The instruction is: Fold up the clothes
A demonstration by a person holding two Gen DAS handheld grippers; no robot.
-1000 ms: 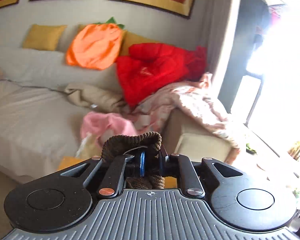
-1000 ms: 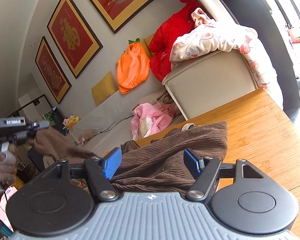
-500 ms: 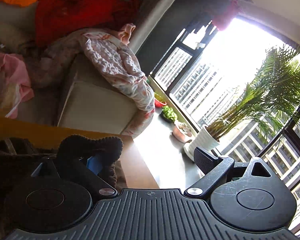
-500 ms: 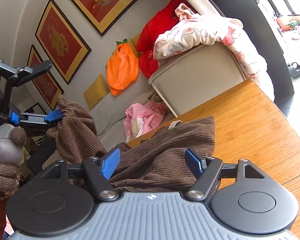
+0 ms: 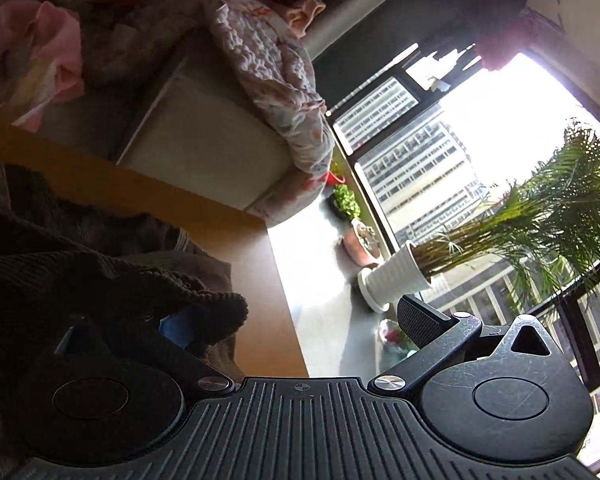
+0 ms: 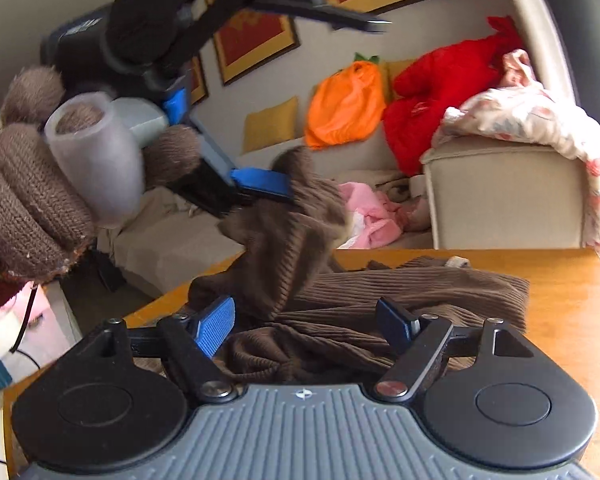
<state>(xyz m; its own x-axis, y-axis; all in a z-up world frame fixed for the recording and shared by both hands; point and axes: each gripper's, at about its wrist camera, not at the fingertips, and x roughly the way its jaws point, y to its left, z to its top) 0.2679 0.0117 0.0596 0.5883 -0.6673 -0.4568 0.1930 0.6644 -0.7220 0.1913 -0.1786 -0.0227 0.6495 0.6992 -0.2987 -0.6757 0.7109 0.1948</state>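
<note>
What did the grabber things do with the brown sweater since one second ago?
The left hand-held gripper opened: a second ago it was shut on a fold of the brown sweater; now the cloth only drapes over one finger. It also swung across, over the wooden table, toward the window. The right hand-held gripper stayed open above the sweater, which still lies on the table.

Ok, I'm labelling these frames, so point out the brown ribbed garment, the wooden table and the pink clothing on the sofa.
brown ribbed garment (image 6: pixel 412 292): right wrist view, flat ribbed part lying on the table.
wooden table (image 6: pixel 572 320): right wrist view, bare top near the right edge.
pink clothing (image 6: pixel 374 220): right wrist view, middle of the crumpled heap.
</note>
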